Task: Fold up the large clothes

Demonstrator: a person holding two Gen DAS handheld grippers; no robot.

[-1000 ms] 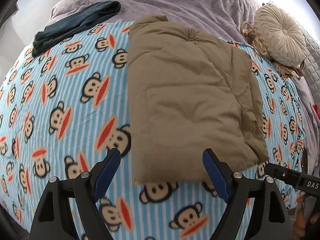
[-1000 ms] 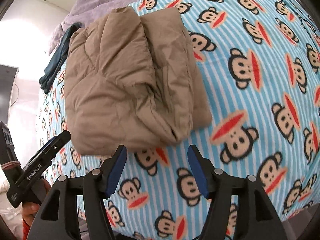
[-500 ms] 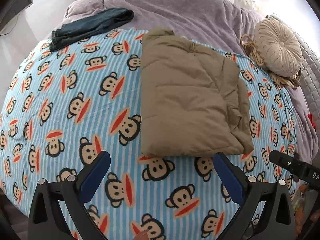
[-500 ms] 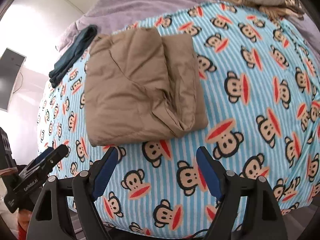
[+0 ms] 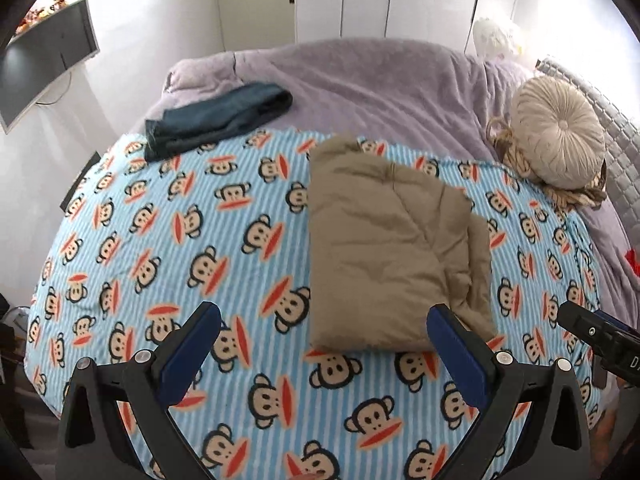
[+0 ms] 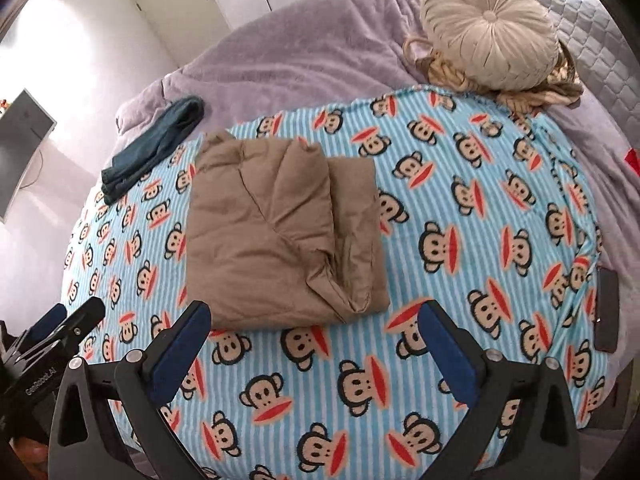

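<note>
A tan padded garment lies folded into a thick rectangle on the blue striped monkey-print blanket. My left gripper hangs above the blanket's near side, wide open, nothing between its blue pads; the garment's near edge shows between them from above. My right gripper hovers likewise with its jaws still opening, empty, the garment's near edge just beyond its left fingertip. Each gripper shows at the other view's edge: the right one, the left one.
A dark teal folded cloth lies at the blanket's far left on the purple bedspread. A round beige cushion sits at the far right. A dark phone rests at the blanket's right edge. A monitor stands left.
Both grippers rose away from the garment's near edge, so the whole bed shows now. Both sets of jaws spread wider. The garment stays folded on the blanket.
</note>
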